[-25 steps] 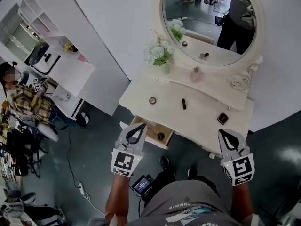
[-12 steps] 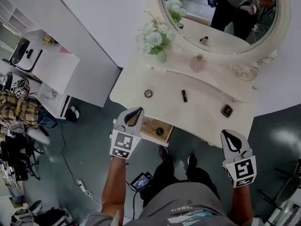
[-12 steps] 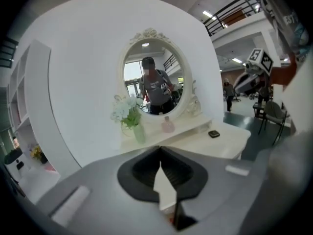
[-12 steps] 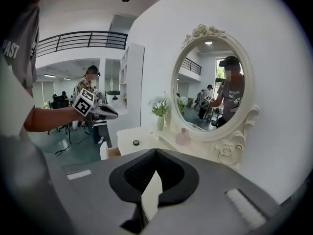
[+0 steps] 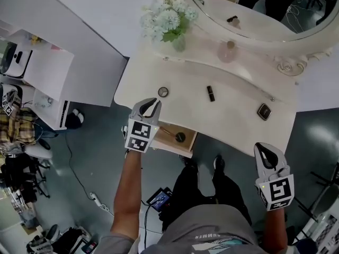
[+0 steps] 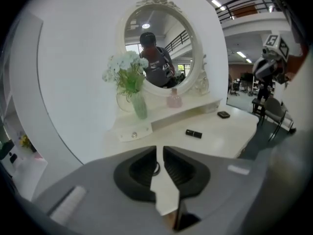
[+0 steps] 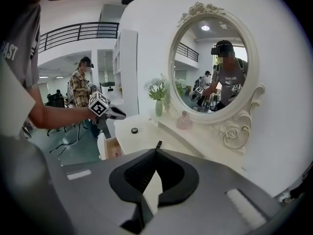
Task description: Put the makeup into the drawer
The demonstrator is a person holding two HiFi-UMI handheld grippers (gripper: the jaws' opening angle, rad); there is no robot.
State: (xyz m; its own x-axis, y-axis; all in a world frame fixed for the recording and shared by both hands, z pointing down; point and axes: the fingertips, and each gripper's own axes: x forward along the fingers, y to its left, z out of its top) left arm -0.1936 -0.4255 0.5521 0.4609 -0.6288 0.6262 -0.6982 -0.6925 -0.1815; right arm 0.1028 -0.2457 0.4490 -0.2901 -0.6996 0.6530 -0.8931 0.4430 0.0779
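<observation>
Makeup lies on the white vanity top: a round compact at the left, a black lipstick in the middle, a dark square compact at the right. The drawer under the front edge stands pulled out, with a thin stick and a small round dark item inside. My left gripper reaches over the table's front edge just short of the round compact; its jaws are opening, a narrow gap shows, nothing is gripped. My right gripper hangs shut and empty off the table's front right.
A pink perfume bottle and a vase of white flowers stand on the raised back shelf under the oval mirror. A white shelf unit stands to the left. A person sits at the far left.
My left gripper has moved forward from beside the drawer to the table edge by the round compact, and its jaws have begun to part. The right gripper sank slightly.
</observation>
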